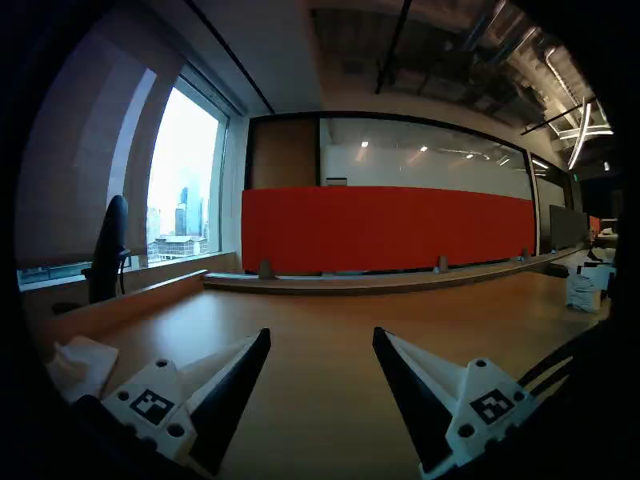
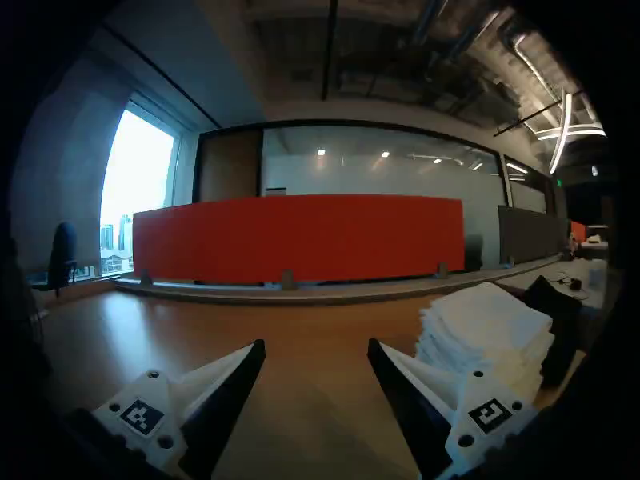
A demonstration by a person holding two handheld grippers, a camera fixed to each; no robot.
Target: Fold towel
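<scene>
In the left gripper view, a divider panel is standing at 12 o'clock along the far edge of the desk. A crumpled cloth is lying on it at 8 o'clock, and a chair is standing behind at 10 o'clock. In the right gripper view, a towel stack is sitting on the desk at 2 o'clock from the right gripper.

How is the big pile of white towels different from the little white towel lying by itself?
The towel pile is many towels folded flat and stacked neatly; the lone towel is one piece, loose and crumpled. The towel pile stands tall, while the lone towel lies low. Both are white and rest on the wooden table.
</scene>
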